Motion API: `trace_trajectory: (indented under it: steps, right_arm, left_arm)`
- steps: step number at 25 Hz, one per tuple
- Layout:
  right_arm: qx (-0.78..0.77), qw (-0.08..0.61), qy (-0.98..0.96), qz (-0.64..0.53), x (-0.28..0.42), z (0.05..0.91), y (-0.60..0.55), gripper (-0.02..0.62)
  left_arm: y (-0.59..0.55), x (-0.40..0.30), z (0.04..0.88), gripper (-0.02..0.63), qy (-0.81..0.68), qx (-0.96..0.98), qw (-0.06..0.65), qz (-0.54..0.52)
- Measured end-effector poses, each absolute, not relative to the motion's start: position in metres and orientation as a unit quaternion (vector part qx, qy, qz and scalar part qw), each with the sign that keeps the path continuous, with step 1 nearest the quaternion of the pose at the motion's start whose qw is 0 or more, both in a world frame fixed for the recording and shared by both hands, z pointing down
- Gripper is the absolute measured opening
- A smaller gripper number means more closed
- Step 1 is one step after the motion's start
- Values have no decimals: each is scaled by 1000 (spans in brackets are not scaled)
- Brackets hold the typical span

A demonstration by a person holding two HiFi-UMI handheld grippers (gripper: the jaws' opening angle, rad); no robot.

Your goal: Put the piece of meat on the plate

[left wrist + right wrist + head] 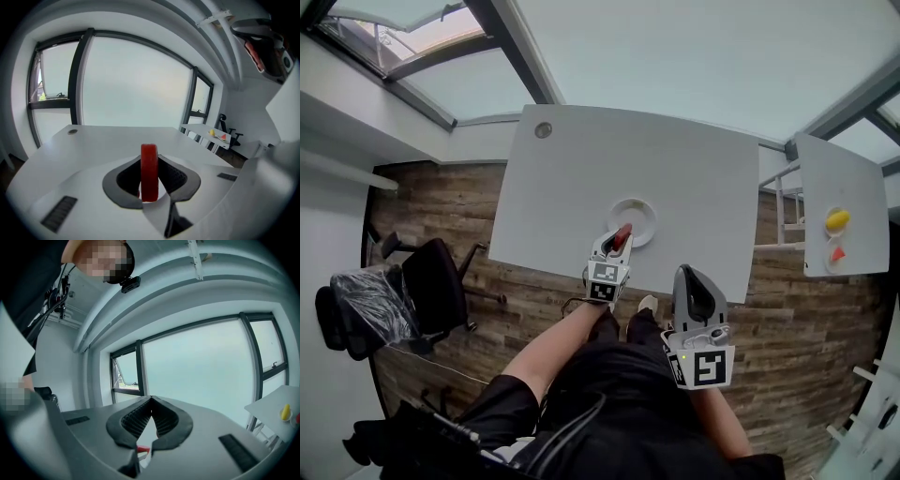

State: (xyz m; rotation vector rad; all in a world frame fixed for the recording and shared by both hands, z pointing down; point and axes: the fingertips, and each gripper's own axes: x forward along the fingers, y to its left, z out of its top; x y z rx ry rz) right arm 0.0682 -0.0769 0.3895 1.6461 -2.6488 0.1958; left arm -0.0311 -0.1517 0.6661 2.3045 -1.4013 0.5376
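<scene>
A flat red piece of meat stands on edge between the dark pads of my left gripper, which is shut on it. In the head view this left gripper hangs over the near rim of the round white plate on the white table, and the meat points toward the plate. My right gripper is held nearer the person's body, off the table's front edge. In its own view the right gripper has its jaw tips touching and holds nothing.
A second white table stands to the right with a yellow item and a red item on it. A black office chair stands on the wood floor to the left. A round grommet sits at the table's far left corner.
</scene>
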Motion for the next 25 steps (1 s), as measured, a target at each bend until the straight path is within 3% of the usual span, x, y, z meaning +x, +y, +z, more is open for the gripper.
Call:
trace_trajectory:
  steps: [15, 25]
  right_arm:
    - [537, -4, -836, 112, 78, 398, -84, 3]
    - [540, 9, -834, 112, 82, 406, -85, 3]
  left_arm:
    - [-171, -13, 745, 94, -465, 806, 254, 265]
    - [-181, 4, 760, 94, -450, 809, 280, 256]
